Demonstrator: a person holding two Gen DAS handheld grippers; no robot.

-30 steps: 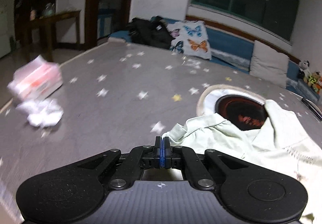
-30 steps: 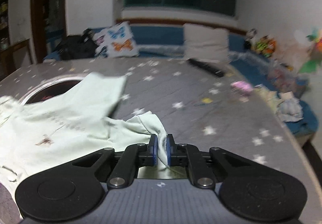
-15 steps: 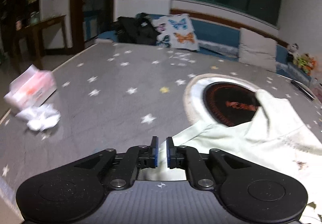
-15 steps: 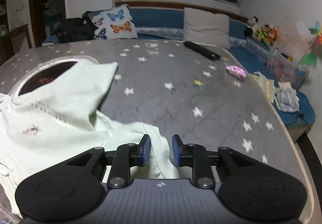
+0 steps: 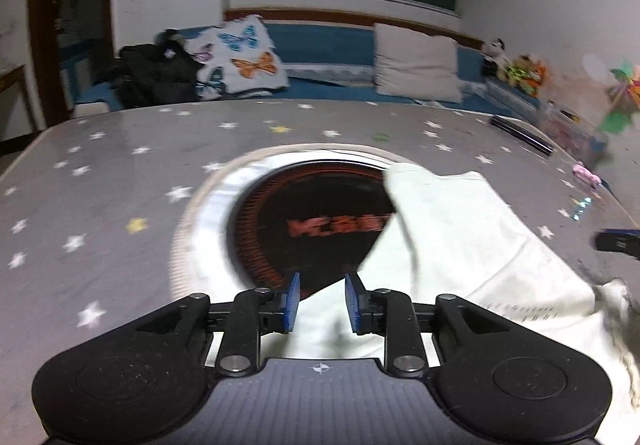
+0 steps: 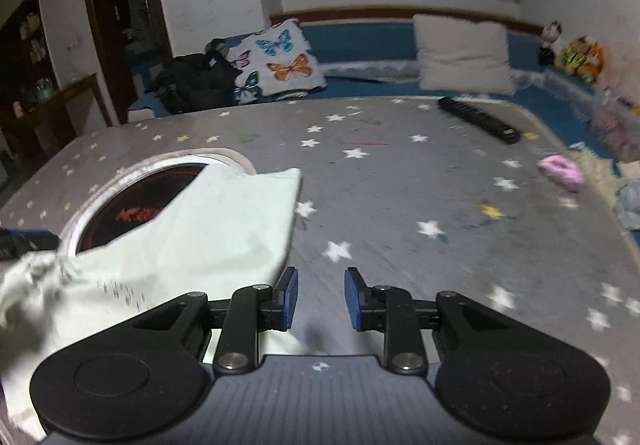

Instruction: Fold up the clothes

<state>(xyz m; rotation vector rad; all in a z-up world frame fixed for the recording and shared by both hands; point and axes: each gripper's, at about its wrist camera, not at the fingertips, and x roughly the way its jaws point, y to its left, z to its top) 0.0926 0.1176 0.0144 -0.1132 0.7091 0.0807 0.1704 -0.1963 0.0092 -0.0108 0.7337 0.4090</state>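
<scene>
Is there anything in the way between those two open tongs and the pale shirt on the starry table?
Nothing visible. The left tongs hang open directly over the pale green cotton shirt, and the right tongs hang open just past its edge, with only bare grey star-patterned tabletop between.

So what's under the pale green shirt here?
The pale green shirt lies on the star-patterned table and covers part of a round dark burner with orange markings. The rest of the burner and whatever else lies beneath the cloth is hidden.
</scene>
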